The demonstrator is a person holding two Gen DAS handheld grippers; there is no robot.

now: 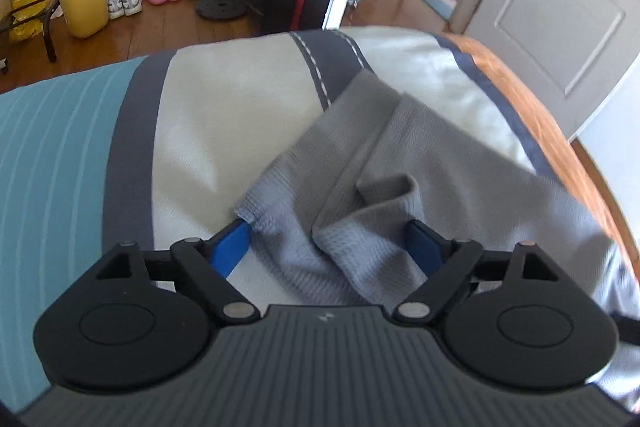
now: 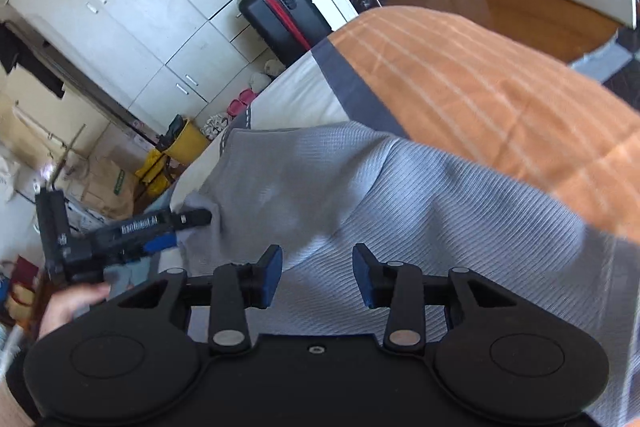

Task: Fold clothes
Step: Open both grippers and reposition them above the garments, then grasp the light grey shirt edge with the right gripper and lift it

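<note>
Grey ribbed garment spread on the bed cover, lying across the cream panel and reaching toward the orange striped panel. Near edge bunched into a ridge right at the left gripper. Left gripper spread wide, blue pads either side of the bunched cloth, not yet closed on it. Right gripper also spread, hovering over the garment's broad flat part, nothing pinched. Left tool visible in the right wrist view at the garment's left edge. Step in hand, as judged: taking hold of the edge to start a fold. Next move calls for closing the left pads on the bunched ridge, finding a matching edge with the right, then lifting both evenly. Risk: catching the bed cover with the cloth.
</note>
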